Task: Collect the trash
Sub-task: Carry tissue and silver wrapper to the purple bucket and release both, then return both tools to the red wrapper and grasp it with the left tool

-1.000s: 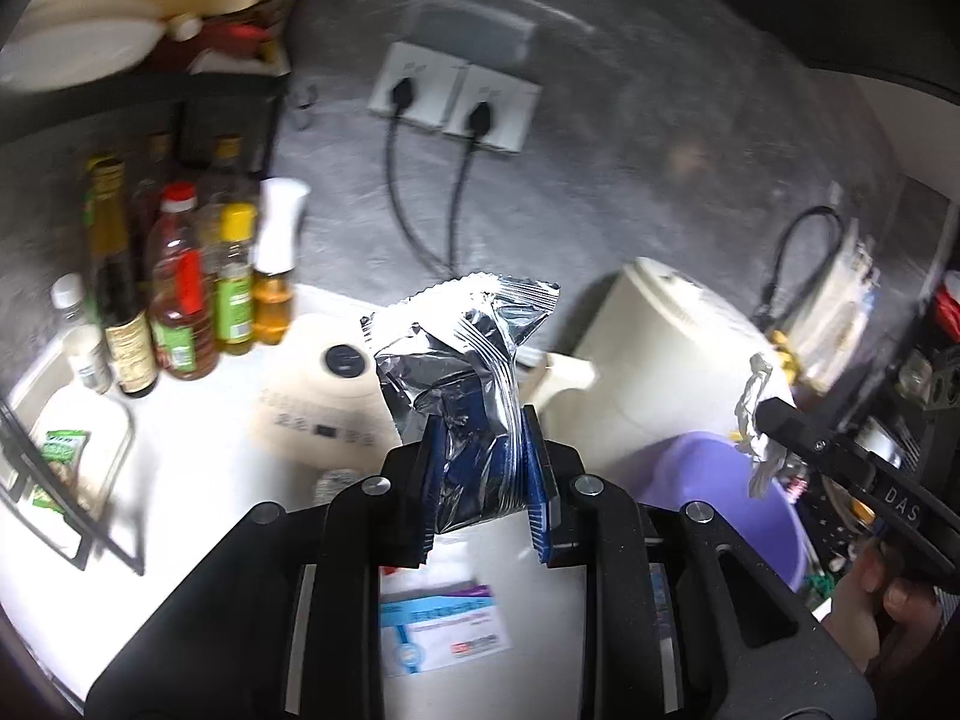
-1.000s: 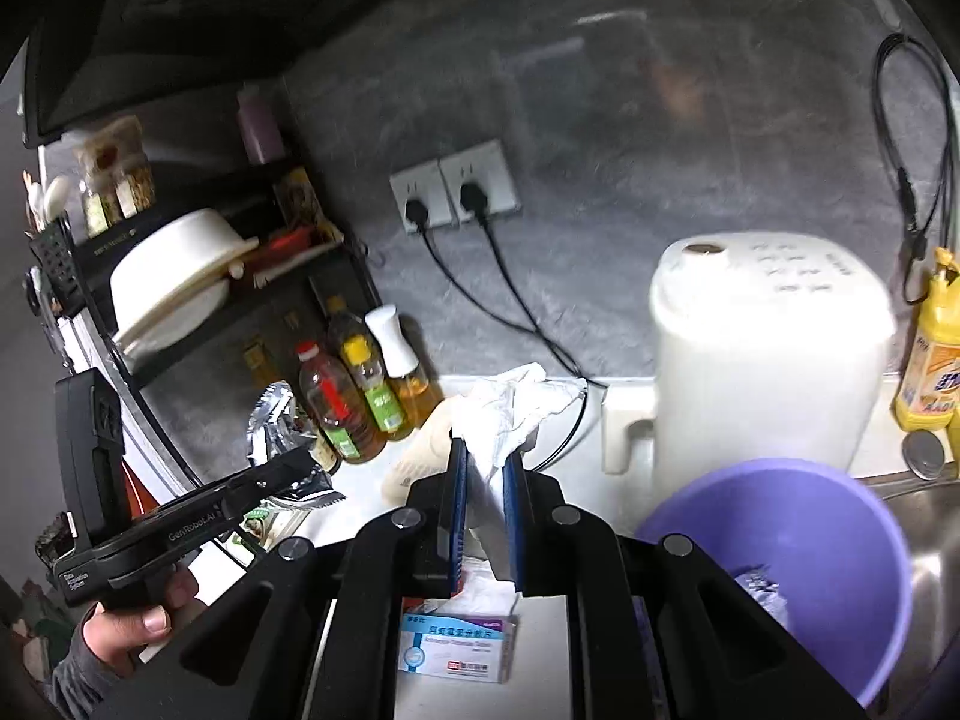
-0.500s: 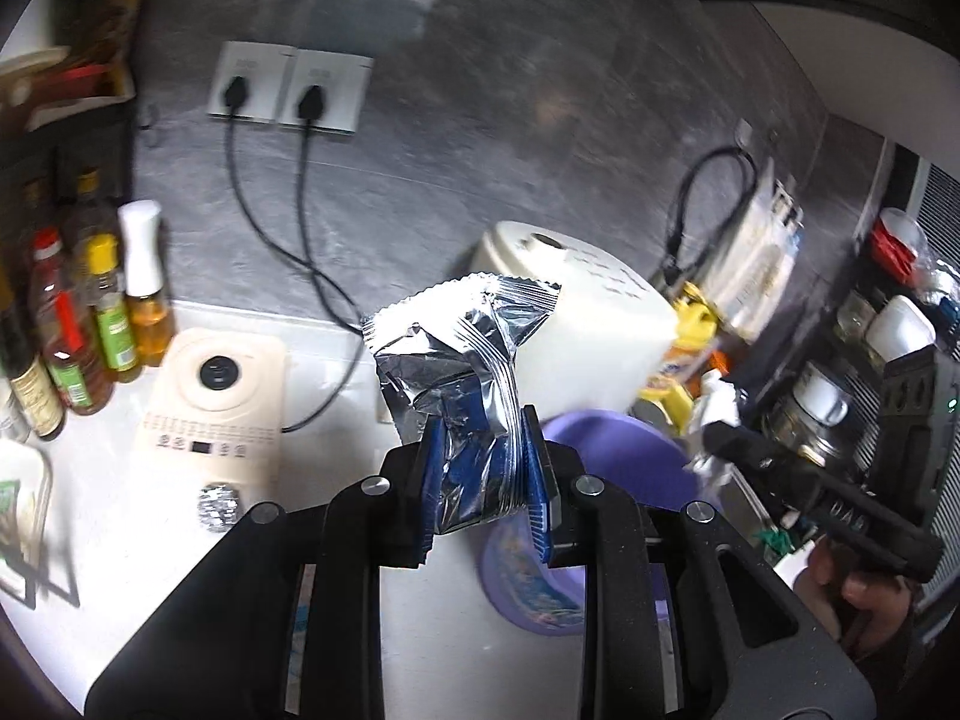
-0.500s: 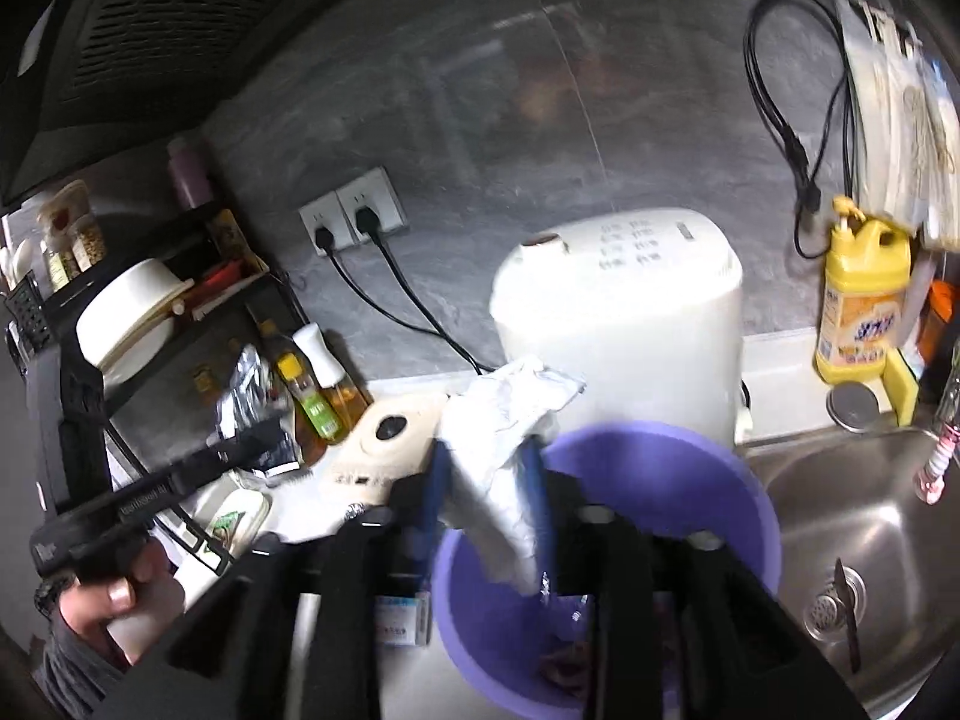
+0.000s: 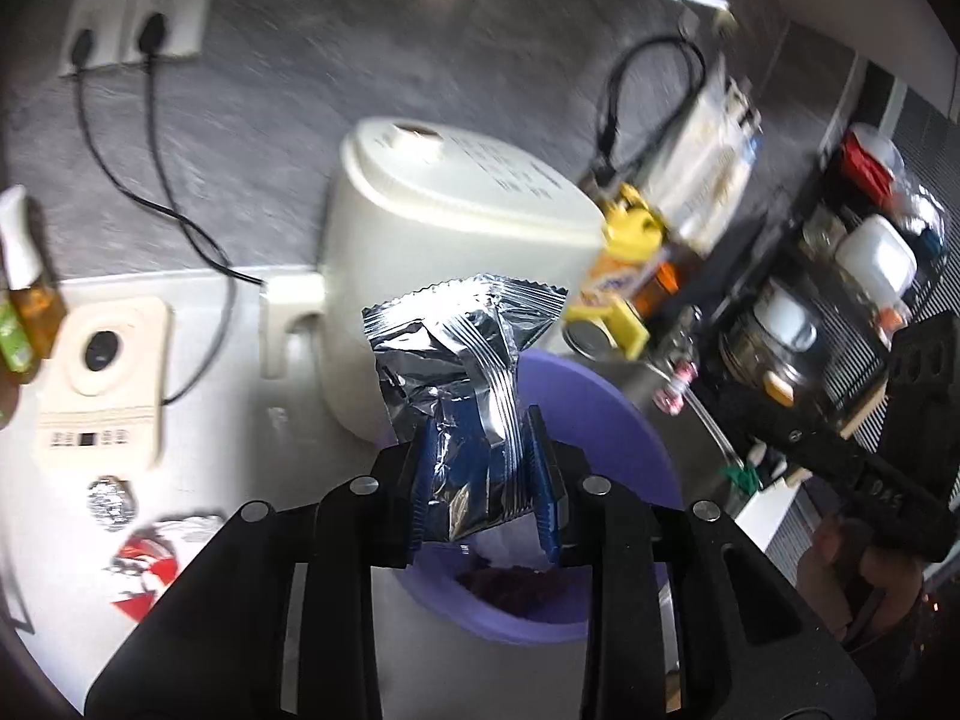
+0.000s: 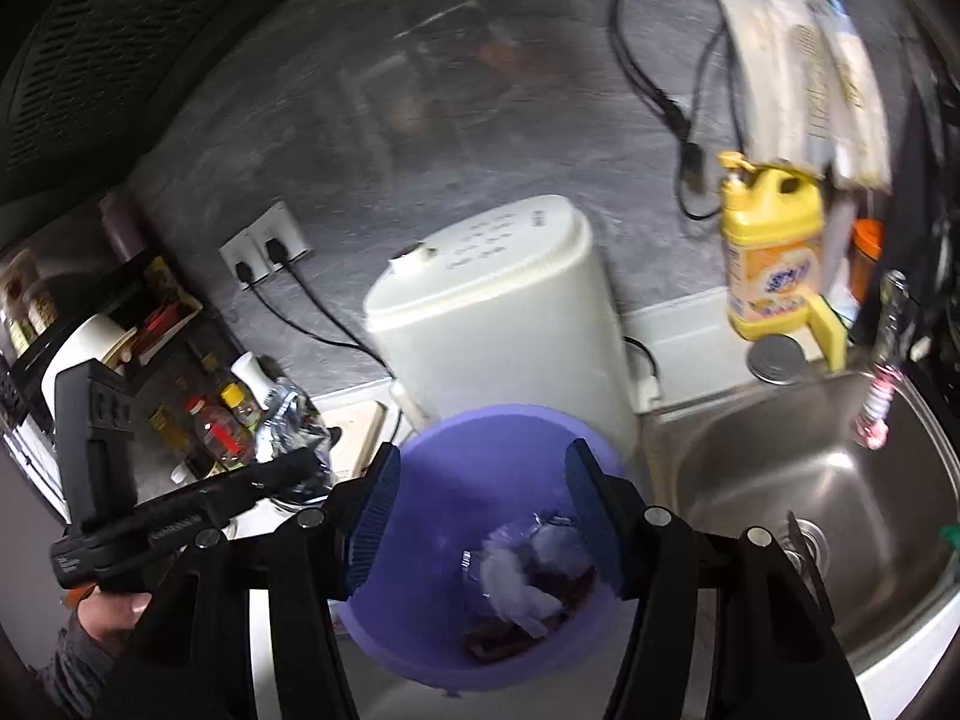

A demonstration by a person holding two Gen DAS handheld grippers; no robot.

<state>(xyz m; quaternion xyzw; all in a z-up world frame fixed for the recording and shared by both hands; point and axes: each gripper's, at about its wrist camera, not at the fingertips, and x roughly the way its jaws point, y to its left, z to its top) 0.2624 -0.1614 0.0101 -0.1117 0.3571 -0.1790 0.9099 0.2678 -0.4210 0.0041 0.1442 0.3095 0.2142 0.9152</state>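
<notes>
your right gripper has just been opening; its jaws stand spread and empty over the purple bin, and the white tissue it carried a second ago lies inside. one piece done. your left gripper now hangs over the bin; its jaws have just been opening, with the foil wrapper between them, contact unclear. motion blur smears the rack; more foil scraps remain on the counter.
</notes>
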